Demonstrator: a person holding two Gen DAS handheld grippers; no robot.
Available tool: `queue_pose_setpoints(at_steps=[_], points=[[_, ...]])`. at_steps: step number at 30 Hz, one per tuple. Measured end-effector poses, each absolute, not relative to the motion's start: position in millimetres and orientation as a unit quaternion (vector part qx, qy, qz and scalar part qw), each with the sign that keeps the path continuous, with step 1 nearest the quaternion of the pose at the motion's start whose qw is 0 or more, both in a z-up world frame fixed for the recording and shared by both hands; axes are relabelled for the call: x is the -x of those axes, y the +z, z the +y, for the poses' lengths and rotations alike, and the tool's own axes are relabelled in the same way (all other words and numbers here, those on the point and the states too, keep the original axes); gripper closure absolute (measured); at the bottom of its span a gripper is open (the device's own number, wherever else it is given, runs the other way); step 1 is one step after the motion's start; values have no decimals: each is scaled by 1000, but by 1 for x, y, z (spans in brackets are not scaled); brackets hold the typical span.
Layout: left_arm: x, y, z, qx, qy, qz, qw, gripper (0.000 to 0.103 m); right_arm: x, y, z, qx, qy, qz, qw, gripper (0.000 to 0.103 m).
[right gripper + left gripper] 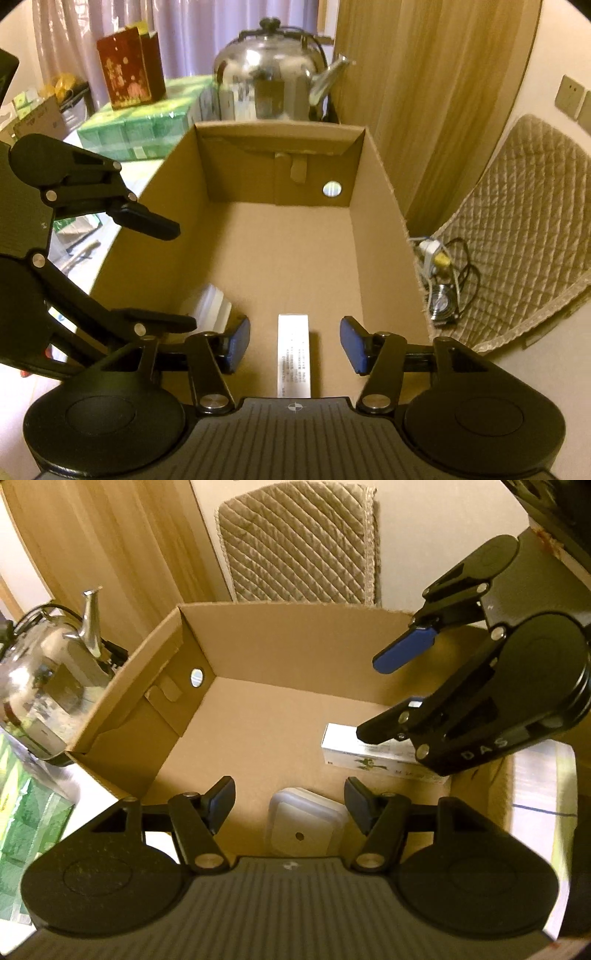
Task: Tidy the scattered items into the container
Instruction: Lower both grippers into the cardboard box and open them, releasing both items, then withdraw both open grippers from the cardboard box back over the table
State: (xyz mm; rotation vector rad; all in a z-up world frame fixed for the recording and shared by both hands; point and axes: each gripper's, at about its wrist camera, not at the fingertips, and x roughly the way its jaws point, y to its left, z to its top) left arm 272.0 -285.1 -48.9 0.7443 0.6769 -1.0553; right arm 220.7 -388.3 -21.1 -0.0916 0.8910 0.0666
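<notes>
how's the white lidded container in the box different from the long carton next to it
The white lidded container is squarish with rounded corners; the long carton is narrow with sharp edges. The container's lid looks plain apart from a small dark spot in the middle, while the carton carries fine print and a green picture. The open left gripper hangs above the container, the open right gripper above the carton. Both lie flat on the floor of the cardboard box.

Cardboard box (373,206): plain brown. Kettle (269,81): mirror silver. Claw pads (404,648): blue on black linkage. Cushion (299,542): beige, diamond-quilted. Tissue pack (144,125): green. Carton (293,354): white with printed text.
</notes>
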Motion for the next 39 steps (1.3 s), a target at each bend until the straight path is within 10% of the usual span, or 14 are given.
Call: queue_pose_setpoints(at_steps=[25, 39], points=[[-179, 12, -139, -210, -350, 329, 852, 1, -102, 37, -319, 10, 68, 378, 923, 20], [-110, 1, -29, -142, -230, 364, 892, 1, -59, 16, -248, 2, 122, 392, 912, 2]])
